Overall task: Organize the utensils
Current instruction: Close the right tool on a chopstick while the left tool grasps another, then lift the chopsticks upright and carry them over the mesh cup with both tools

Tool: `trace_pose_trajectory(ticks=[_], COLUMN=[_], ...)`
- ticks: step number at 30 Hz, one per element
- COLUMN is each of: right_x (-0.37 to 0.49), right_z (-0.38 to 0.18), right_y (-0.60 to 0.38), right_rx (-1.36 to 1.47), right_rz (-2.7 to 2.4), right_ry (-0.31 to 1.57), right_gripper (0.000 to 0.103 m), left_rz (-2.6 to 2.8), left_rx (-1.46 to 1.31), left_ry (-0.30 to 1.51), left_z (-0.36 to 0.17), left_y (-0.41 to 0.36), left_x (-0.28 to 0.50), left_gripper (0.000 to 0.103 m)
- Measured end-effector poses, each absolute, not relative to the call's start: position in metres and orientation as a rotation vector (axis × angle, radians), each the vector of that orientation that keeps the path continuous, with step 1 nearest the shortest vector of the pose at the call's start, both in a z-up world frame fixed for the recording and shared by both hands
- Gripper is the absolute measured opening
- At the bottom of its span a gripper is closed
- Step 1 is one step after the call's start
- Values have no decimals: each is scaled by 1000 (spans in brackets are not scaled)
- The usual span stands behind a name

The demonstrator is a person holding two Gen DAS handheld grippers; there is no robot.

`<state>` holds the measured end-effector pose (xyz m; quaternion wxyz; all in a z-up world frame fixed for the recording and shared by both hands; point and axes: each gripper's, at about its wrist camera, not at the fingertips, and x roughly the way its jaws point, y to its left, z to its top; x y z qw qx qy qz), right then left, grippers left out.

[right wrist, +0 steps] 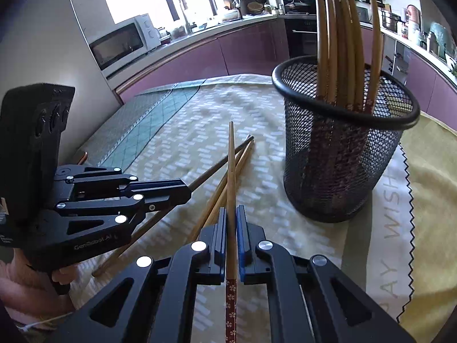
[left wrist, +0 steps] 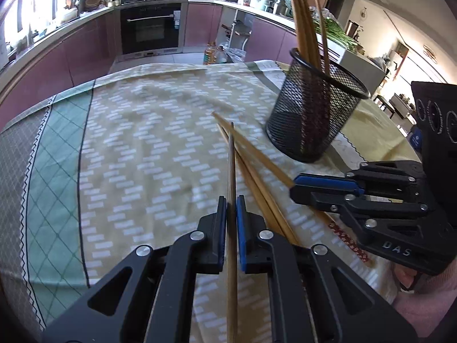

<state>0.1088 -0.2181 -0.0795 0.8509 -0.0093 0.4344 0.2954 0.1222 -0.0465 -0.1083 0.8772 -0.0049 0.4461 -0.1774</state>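
Pick-up step: on the tablecloth (left wrist: 137, 143), beside the part-filled mesh holder (right wrist: 340, 154), left gripper (left wrist: 231, 208) and right gripper (right wrist: 231, 217) each clench one chopstick (left wrist: 232, 171) (right wrist: 231, 165); next, lift and drop each into the holder, judging likely.

Black wire-mesh cylindrical holder (right wrist: 342, 157): upright on the patterned tablecloth, open top with a solid rim. Contents: a bundle of tan bamboo chopsticks (right wrist: 340, 43), standing on end and leaning against the rim, their decorated dark-red ends down inside the mesh.

Loose tan bamboo chopsticks (left wrist: 251, 168): four visible, near the holder's base, crossing one another. One shows a dark-red handle end with small floral print (right wrist: 230, 308).
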Motion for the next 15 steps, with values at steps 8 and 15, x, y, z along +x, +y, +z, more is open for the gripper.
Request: trace_pose_trajectory(ticks=[8,15], right_x=[113,113], right_z=[-85,-85], right_y=[-214,-215], right_rx=[-42,-45], right_rz=[606,610], right_ry=[942,930], right_gripper=[8,6], left_rz=[-414,-402], left_rx=[37,33], left_ry=[959,971], left_z=[-114,-114], left_y=[-57,-59], left_x=[126,138], left_gripper=[20,8])
